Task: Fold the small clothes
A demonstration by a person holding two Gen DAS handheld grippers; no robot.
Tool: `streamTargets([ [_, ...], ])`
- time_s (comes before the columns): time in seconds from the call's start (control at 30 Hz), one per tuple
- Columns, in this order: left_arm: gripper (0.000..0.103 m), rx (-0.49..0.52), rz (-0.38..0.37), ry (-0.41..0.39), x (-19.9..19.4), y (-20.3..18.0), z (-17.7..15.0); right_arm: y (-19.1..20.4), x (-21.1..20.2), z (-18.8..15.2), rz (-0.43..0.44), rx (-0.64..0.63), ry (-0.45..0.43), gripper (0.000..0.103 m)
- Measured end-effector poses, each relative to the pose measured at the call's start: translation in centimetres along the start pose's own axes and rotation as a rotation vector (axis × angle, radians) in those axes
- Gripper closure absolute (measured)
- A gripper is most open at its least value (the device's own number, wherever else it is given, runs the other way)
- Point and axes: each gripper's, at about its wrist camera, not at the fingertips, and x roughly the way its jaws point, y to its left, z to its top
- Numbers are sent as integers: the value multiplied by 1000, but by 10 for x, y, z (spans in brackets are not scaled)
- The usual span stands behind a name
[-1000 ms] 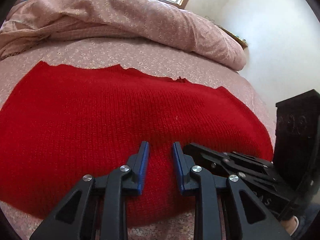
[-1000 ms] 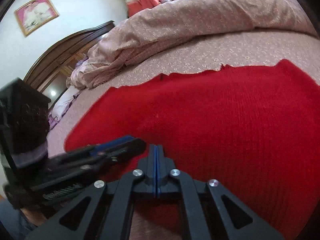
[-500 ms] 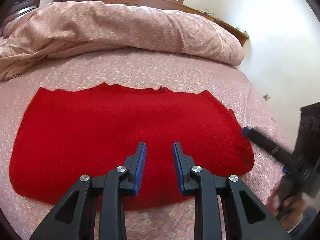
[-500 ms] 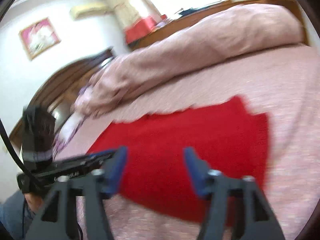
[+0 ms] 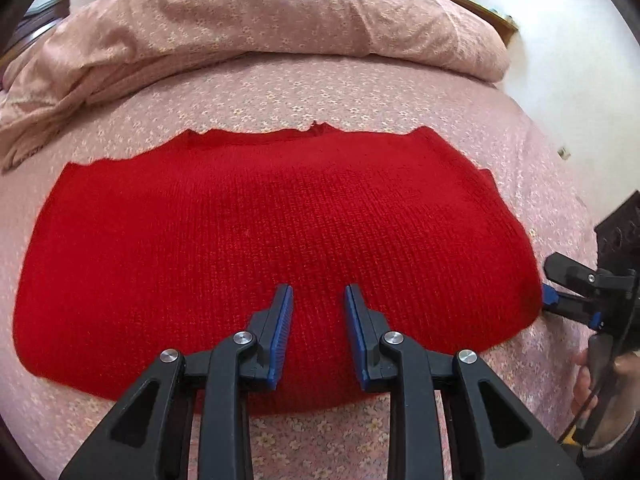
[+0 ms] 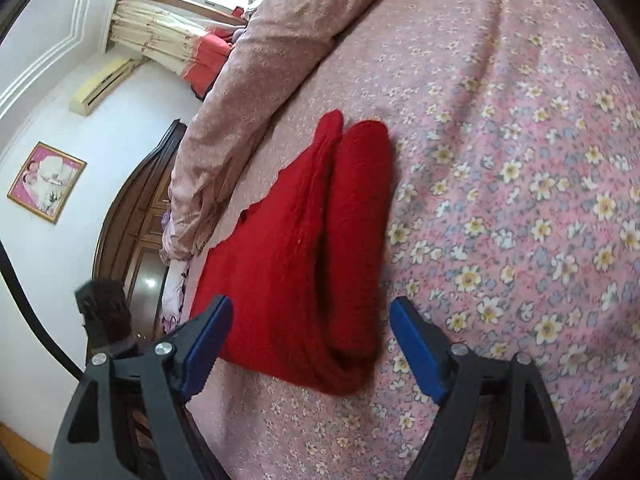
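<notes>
A red knit garment lies folded flat on the pink flowered bed sheet. My left gripper hovers over its near edge, jaws a little apart with nothing between them. At the garment's right end is my right gripper, low by the sheet. In the right wrist view the garment shows end-on with its stacked layers parted. There the right gripper has its jaws opening wide. The garment's near end lies between the fingertips, and the pads do not touch it.
A crumpled pink quilt is heaped along the far side of the bed. A dark wooden headboard stands past the garment's far end. A white wall runs close on the right. A hand holds the right tool.
My right gripper went from shut to wide open, swung off the garment's top to its right end and rolled. My left gripper drew back and up, so the whole garment shows.
</notes>
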Motion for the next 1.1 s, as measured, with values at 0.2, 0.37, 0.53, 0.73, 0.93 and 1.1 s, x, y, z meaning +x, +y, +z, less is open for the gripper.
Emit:
streamTargets([
  [0.2, 83, -23, -40, 13, -1, 14, -5, 15, 29, 1, -27, -41, 88, 13],
  [0.37, 83, -10, -59, 23, -7, 17, -6, 27, 61, 20, -32, -58, 68, 12],
  [0.53, 87, -32, -81, -6, -19, 24, 0, 16, 58, 29, 57, 38, 24, 81],
  [0.73, 103, -74, -52, -22, -9, 30, 13, 24, 51, 27, -3, 23, -3, 80],
  [0.93, 103, -49, 16, -17, 20, 31, 4, 65, 42, 25, -52, -120, -17, 80],
  [1.1, 103, -93, -23, -63, 8, 32, 2, 81, 32, 27, -90, -174, -23, 80],
])
